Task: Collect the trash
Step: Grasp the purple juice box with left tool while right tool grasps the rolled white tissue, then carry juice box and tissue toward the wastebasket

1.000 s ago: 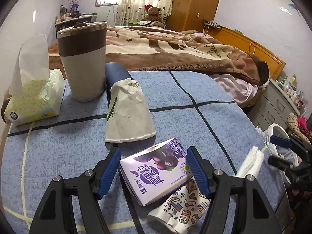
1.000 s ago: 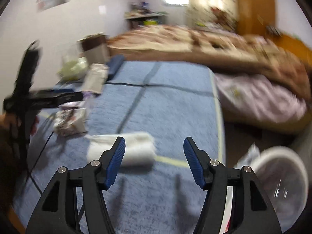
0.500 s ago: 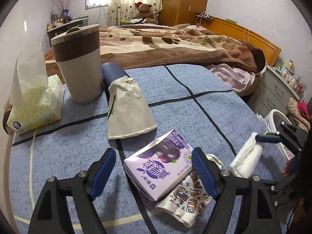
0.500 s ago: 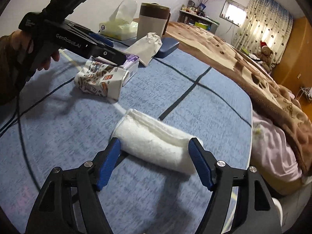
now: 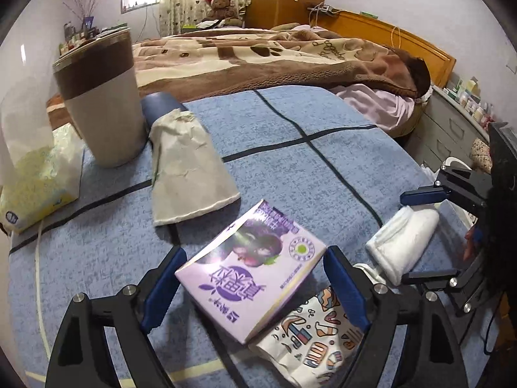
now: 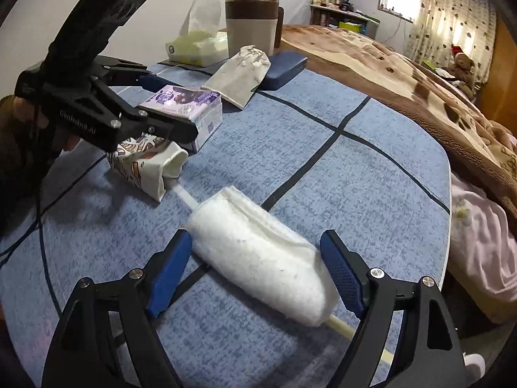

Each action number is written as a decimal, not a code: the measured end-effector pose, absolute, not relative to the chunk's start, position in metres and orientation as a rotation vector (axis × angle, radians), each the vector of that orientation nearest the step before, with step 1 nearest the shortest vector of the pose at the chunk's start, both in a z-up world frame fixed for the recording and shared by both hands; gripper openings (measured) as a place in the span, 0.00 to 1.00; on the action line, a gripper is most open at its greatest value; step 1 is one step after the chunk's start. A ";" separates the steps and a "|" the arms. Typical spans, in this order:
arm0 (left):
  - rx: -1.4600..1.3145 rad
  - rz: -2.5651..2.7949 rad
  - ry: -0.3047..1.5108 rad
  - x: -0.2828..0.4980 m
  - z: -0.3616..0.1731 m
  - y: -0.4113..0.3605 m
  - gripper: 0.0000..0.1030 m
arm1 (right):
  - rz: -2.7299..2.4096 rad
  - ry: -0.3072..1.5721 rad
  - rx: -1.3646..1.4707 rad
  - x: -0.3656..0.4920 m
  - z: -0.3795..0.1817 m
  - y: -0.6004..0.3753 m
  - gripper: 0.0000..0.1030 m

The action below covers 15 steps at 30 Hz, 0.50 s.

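Observation:
A purple drink carton (image 5: pixel 255 268) lies on the blue tablecloth between the fingers of my left gripper (image 5: pixel 252 287). Its jaws are opening and the pads do not press on the carton. A crumpled patterned paper cup (image 5: pixel 310 349) lies just under the carton's near edge. My right gripper (image 6: pixel 255 278) straddles a white rolled wad of tissue (image 6: pixel 261 258). Its jaws are opening too, with the pads beside the roll's ends. In the right wrist view, the left gripper (image 6: pixel 181 108) hangs over the carton (image 6: pixel 190 106) and the cup (image 6: pixel 145 165).
A beige paper bag (image 5: pixel 187 174), a dark blue case (image 5: pixel 161 103), a brown-and-beige bin (image 5: pixel 100 103) and a tissue pack (image 5: pixel 35 174) stand at the table's far left. A bed with a brown blanket (image 5: pixel 274 55) lies beyond. A white bucket (image 5: pixel 452 165) is off the right edge.
Both grippers' jaws have widened. The right gripper swung round and came down over the white roll. The left gripper rolled slightly and stays over the carton.

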State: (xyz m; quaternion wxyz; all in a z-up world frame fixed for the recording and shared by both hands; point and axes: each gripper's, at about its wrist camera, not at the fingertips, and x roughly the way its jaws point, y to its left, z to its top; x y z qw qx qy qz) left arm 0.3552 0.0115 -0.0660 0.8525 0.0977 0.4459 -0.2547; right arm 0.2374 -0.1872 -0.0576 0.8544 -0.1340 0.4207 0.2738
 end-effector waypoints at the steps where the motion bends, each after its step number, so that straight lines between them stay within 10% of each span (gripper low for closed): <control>1: 0.213 -0.524 0.944 0.354 -0.068 0.013 0.83 | 0.575 0.888 -0.282 0.238 -0.057 -0.187 0.81; 7: 0.192 -0.454 0.939 0.350 -0.070 0.030 0.82 | 0.515 0.893 -0.301 0.234 -0.058 -0.188 0.77; 15: 0.150 -0.403 0.921 0.334 -0.069 0.038 0.82 | 0.400 0.859 -0.211 0.233 -0.054 -0.209 0.29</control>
